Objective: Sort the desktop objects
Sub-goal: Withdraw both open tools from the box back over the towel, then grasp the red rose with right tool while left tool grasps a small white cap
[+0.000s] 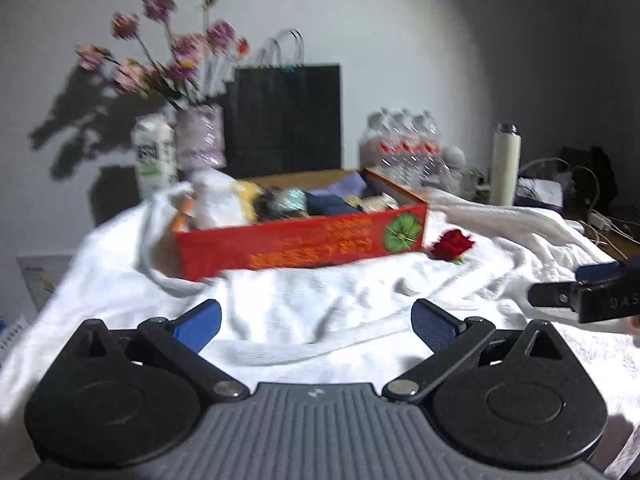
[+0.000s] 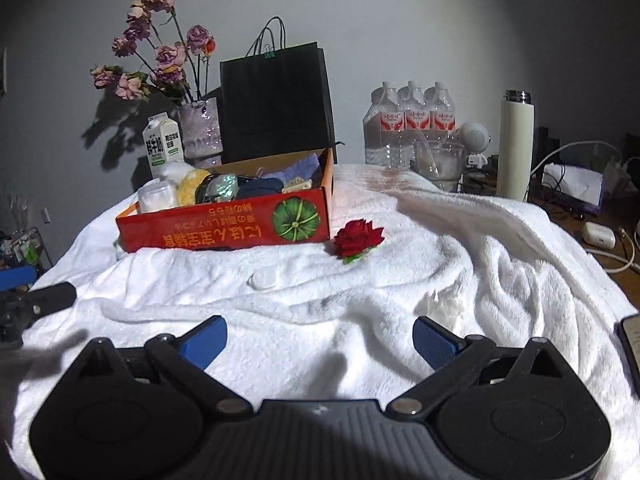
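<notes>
Both hand-held grippers hang low over a rumpled white terry towel (image 2: pixel 460 248), jaws spread wide and empty: the left hand-held gripper (image 1: pixel 316 326) and the right hand-held gripper (image 2: pixel 320 340). Only the right wrist view shows a small pale rounded case (image 2: pixel 264 280) ahead on the towel. Farther on, a red fabric rose (image 2: pixel 357 241) lies just right of the red cardboard box (image 2: pixel 224 224), filled with sorted objects. Behind stand a black paper bag (image 2: pixel 276 108) and clear plastic water bottles (image 2: pixel 408 124).
</notes>
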Demonstrator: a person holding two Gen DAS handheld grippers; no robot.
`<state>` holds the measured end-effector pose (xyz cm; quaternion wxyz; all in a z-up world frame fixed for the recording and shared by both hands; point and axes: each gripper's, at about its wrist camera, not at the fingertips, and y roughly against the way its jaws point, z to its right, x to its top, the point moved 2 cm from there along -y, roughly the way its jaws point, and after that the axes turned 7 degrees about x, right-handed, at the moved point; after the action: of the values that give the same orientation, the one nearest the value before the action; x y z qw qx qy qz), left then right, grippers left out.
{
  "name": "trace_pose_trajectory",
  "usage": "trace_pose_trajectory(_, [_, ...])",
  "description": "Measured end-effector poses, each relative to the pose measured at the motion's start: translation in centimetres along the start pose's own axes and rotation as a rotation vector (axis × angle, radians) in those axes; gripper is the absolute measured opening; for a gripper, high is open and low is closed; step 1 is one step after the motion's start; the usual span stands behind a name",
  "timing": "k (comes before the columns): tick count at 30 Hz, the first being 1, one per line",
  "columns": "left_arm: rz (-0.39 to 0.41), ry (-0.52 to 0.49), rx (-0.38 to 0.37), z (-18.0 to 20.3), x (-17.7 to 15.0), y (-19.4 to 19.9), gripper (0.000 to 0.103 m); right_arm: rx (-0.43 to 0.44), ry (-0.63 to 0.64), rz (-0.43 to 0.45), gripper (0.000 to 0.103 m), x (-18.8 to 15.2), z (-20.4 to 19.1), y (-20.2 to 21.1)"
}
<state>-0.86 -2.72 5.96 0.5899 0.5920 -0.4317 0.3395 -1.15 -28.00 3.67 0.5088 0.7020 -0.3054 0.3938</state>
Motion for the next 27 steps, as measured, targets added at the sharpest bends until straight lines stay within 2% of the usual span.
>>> trace_pose_trajectory(3, [-0.009, -0.042, -0.019, 2.2, 0.2, -2.7, 0.103, -0.026, 0.026, 0.004, 0.099, 0.9, 1.0, -1.4])
trace_pose_trajectory(8, [-0.016, -0.126, -0.125, 6.6, 1.5, -7.5, 0.099, -0.055, 0.084, 0.019, 0.098, 3.2, 2.8, -4.1])
trace_pose_trajectory(11, [-0.074, -0.198, -0.135, 9.2, 1.9, -11.0, 0.082, -0.076, 0.11, 0.024, 0.098, 6.0, 4.2, -7.0])
trace_pose_trajectory(12, [-0.104, -0.205, -0.141, 9.7, 1.9, -12.1, 0.076, -0.066, 0.111, 0.01, 0.096, 6.8, 4.6, -8.3])
trace_pose_trajectory(14, [-0.146, -0.194, -0.163, 10.2, 1.6, -14.0, 0.07, -0.035, 0.095, -0.046, 0.093, 8.1, 5.3, -11.0])
trace_pose_trajectory(16, [-0.18, -0.19, -0.164, 10.4, 1.4, -15.4, 0.057, 0.003, 0.113, -0.089, 0.092, 8.7, 5.3, -13.6])
trace_pose_trajectory(17, [-0.195, -0.184, -0.157, 10.4, 1.3, -15.9, 0.055, 0.004, 0.127, -0.109, 0.092, 8.6, 5.1, -14.7])
trace_pose_trajectory(18, [-0.199, -0.173, -0.157, 10.3, 1.2, -16.1, 0.052, 0.0, 0.137, -0.133, 0.086, 8.5, 5.0, -15.9])
trace_pose_trajectory(21, [-0.18, -0.152, -0.179, 10.1, 1.2, -16.0, 0.03, -0.005, 0.108, -0.172, 0.066, 7.9, 5.3, -18.3])
trace_pose_trajectory(22, [-0.184, -0.144, -0.185, 10.0, 1.1, -16.1, 0.03, 0.001, 0.083, -0.181, 0.055, 7.6, 5.5, -18.8])
trace_pose_trajectory(23, [-0.187, -0.134, -0.191, 9.8, 1.2, -16.1, 0.03, 0.011, 0.07, -0.186, 0.05, 7.4, 5.7, -19.1])
trace_pose_trajectory(27, [-0.185, -0.11, -0.197, 9.6, 1.3, -16.1, 0.03, 0.023, 0.092, -0.163, 0.043, 6.5, 5.2, -18.7])
